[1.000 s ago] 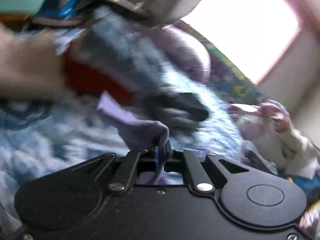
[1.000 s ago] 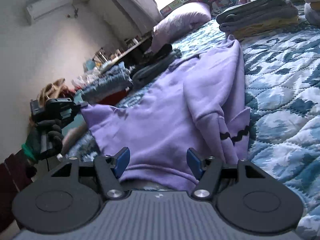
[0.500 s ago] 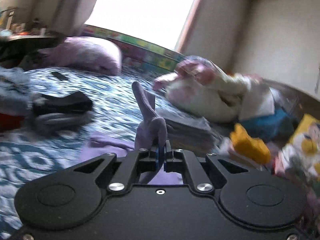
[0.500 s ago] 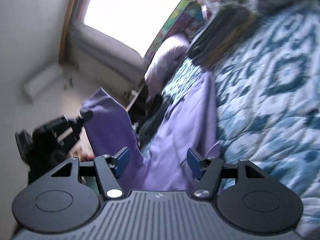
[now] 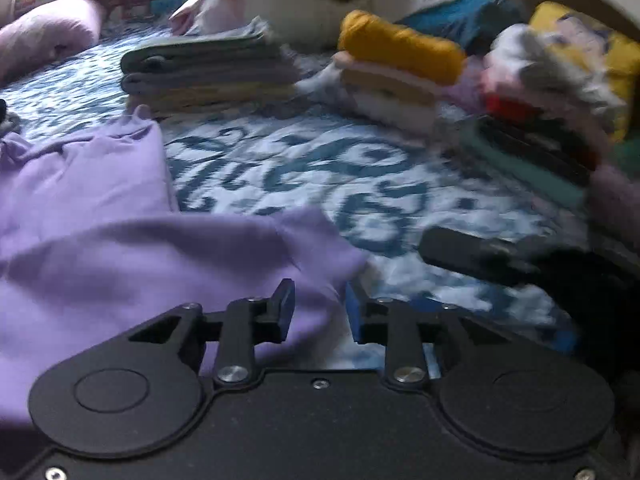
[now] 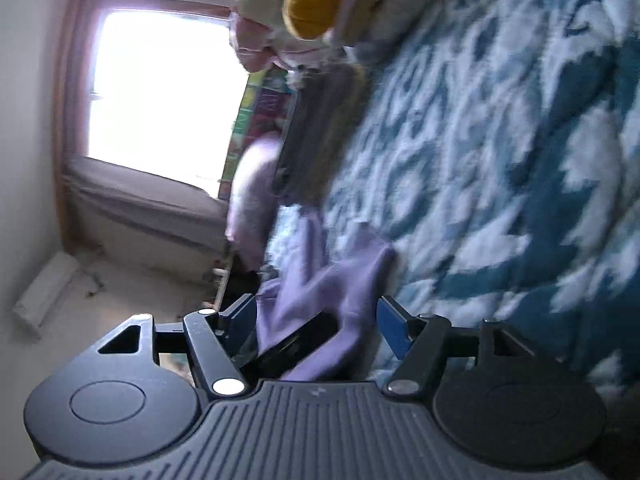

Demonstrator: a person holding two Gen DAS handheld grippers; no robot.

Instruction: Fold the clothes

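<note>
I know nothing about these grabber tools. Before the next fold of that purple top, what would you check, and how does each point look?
1. Left gripper has let go of the purple top: ok, its fingers are opening, and the pads do not press the cloth between them.
2. Right gripper is free: ok, fingers apart, cloth loose between them.
3. Top lies flat on the blue patterned bedspread: not ok, wrinkled and bunched.
4. Folded stacks clear of the top: ok.
5. Sleeves tucked in: cannot tell.

Left claw point(image 5: 316, 312) opening (purple garment point(image 5: 120, 248) released).
</note>
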